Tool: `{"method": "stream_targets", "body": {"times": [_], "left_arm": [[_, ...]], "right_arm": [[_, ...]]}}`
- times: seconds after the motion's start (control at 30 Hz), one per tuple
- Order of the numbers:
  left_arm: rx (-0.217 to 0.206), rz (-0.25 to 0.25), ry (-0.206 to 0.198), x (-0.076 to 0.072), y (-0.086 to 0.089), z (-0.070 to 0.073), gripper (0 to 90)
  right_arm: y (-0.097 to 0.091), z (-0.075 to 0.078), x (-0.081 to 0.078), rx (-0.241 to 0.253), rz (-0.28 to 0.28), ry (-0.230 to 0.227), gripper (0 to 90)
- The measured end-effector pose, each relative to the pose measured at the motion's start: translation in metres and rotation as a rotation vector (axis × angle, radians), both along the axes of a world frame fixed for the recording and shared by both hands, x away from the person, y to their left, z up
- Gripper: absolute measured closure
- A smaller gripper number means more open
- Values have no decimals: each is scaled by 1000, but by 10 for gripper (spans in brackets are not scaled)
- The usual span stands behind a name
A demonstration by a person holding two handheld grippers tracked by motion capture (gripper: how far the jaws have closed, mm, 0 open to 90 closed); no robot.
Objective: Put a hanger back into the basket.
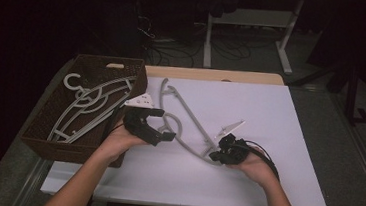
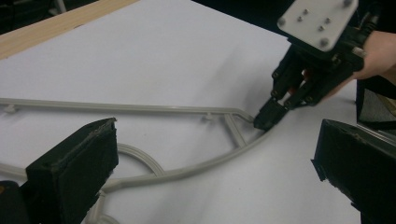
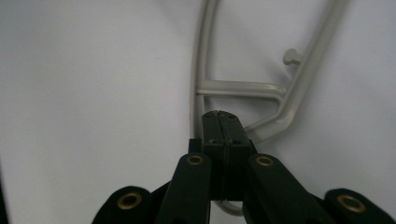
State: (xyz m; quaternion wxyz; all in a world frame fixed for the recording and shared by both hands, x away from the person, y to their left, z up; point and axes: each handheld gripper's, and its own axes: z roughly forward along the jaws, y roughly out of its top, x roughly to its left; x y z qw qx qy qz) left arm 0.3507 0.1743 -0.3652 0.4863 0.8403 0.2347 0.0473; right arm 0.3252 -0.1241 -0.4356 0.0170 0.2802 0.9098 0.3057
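Note:
A grey plastic hanger (image 1: 190, 116) lies flat on the white table top (image 1: 264, 180), its hook towards the far side. My right gripper (image 1: 218, 155) is at the hanger's near end, jaws pressed together on the corner where its bars meet (image 3: 275, 123). The right gripper view has the shut tips (image 3: 219, 116) over that corner. In the left gripper view the right gripper (image 2: 266, 116) bites the hanger (image 2: 140, 108) at its end. My left gripper (image 1: 158, 124) hovers over the hanger's middle loop, jaws wide apart (image 2: 215, 154), nothing between them.
A dark woven basket (image 1: 109, 62) stands at the left edge of the table and holds several grey hangers (image 1: 83, 105). A small white plastic piece (image 1: 231, 126) lies just beyond the right gripper. A white tag (image 1: 138, 100) sits by the basket's corner.

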Motion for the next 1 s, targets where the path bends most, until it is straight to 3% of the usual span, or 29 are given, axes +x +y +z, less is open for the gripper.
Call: {"method": "stream_targets", "body": {"times": [0.3,0.43,0.57,0.7,0.83,0.87,0.9,1.0], "left_arm": [[3,6,1,0,0,-1,0],[7,11,-2,0,0,-1,0],[17,22,-2,1,-1,-2,0],[28,40,6,3,-3,-5,2],[45,79,5,8,-7,-8,68],[45,79,5,8,-7,-8,85],[57,106,1,12,-9,-12,115],[80,143,1,19,-14,-18,197]], "right_arm": [[25,-1,-19,30,156,36,892],[27,1,-21,46,161,17,891],[14,11,-19,109,91,-19,799],[-7,15,-18,151,-17,-77,592],[-29,10,-18,142,-120,-135,407],[-29,10,-18,142,-120,-135,407],[-39,7,-19,134,-172,-149,348],[-52,4,-22,137,-236,-170,284]]}}
